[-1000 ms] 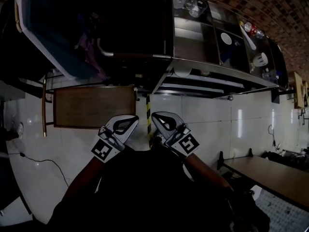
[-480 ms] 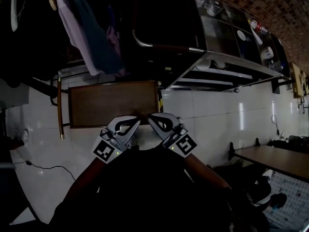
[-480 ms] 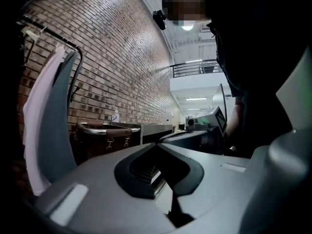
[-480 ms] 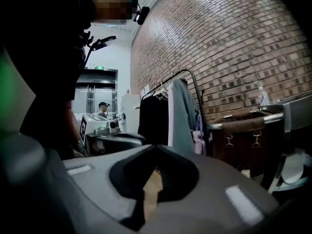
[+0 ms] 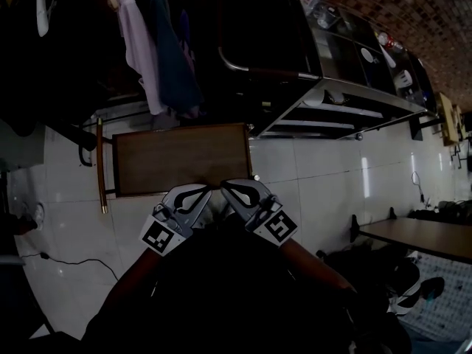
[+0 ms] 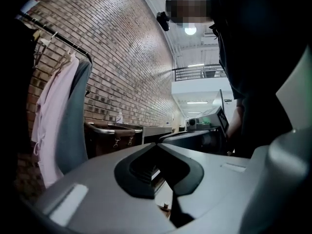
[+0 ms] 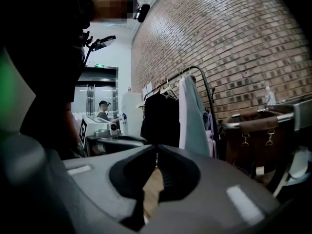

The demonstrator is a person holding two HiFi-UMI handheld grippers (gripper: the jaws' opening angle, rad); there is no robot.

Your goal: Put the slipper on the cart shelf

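I make out no slipper in any view. The metal cart [image 5: 324, 87] with its open lower shelves [image 5: 332, 115] stands at the upper right in the head view. My left gripper [image 5: 206, 189] and right gripper [image 5: 226, 186] are held side by side close to the body, over the white tiled floor. Both are shut with nothing between the jaws. In the left gripper view the left gripper [image 6: 156, 147] points toward the cart's dark bin [image 6: 109, 130]. In the right gripper view the right gripper [image 7: 157, 151] also faces that bin [image 7: 258, 130].
A low brown wooden table [image 5: 181, 157] lies just beyond the gripper tips. Clothes [image 5: 158, 50] hang on a rack at the upper left. Another table [image 5: 420, 238] is at the right and a cable [image 5: 66, 260] runs along the floor at the left. A brick wall [image 7: 234, 43] stands behind.
The view has swung left: the hanging clothes came into sight and the wooden table now lies closer to the gripper tips. Both grippers stayed shut and together.
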